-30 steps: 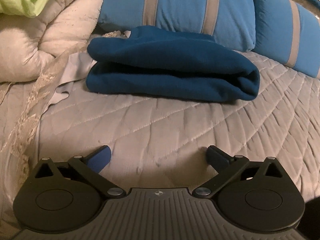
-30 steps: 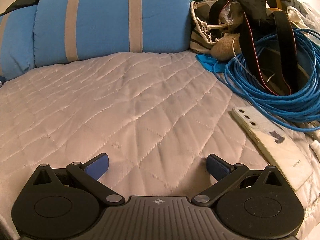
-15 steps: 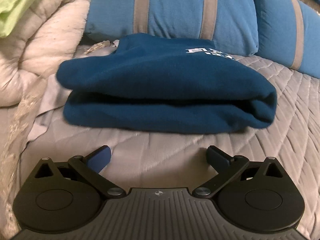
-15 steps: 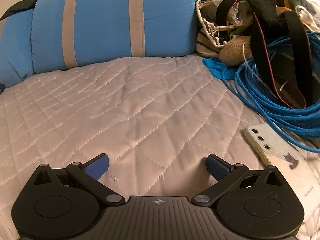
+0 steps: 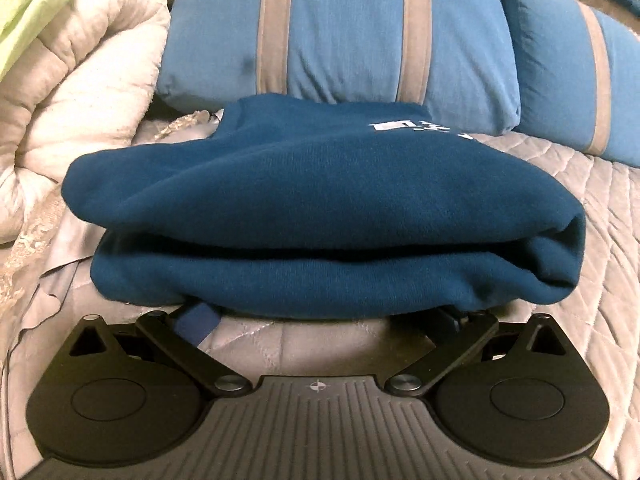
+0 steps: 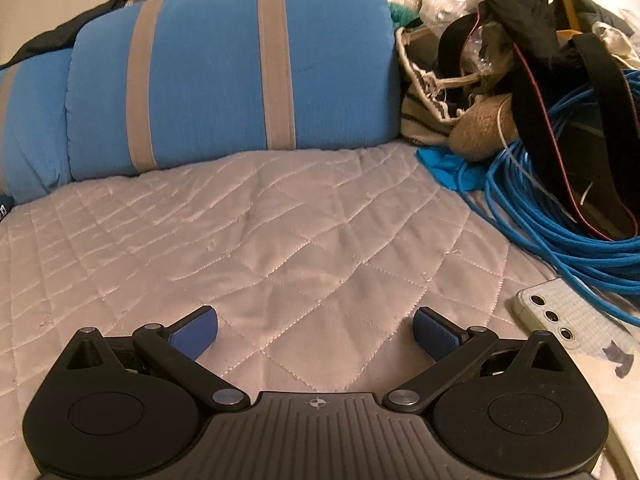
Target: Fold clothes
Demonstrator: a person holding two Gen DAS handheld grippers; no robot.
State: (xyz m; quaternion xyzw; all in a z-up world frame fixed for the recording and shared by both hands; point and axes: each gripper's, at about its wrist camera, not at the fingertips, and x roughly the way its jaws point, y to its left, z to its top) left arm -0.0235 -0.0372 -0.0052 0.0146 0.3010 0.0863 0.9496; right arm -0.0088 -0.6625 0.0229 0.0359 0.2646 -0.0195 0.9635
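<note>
Both my left fingers sit spread apart, tips tucked under the folded blue sweatshirt on the bed; right fingers hover spread too, holding nothing.

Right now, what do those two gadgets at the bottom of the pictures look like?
Both look alike. The left gripper and right gripper each have a ribbed dark grey base with a small crosshair mark, two round black discs, black link arms on silver pivots, and two fingers with blue textured pads. No cables, hands or sleeves show.
</note>
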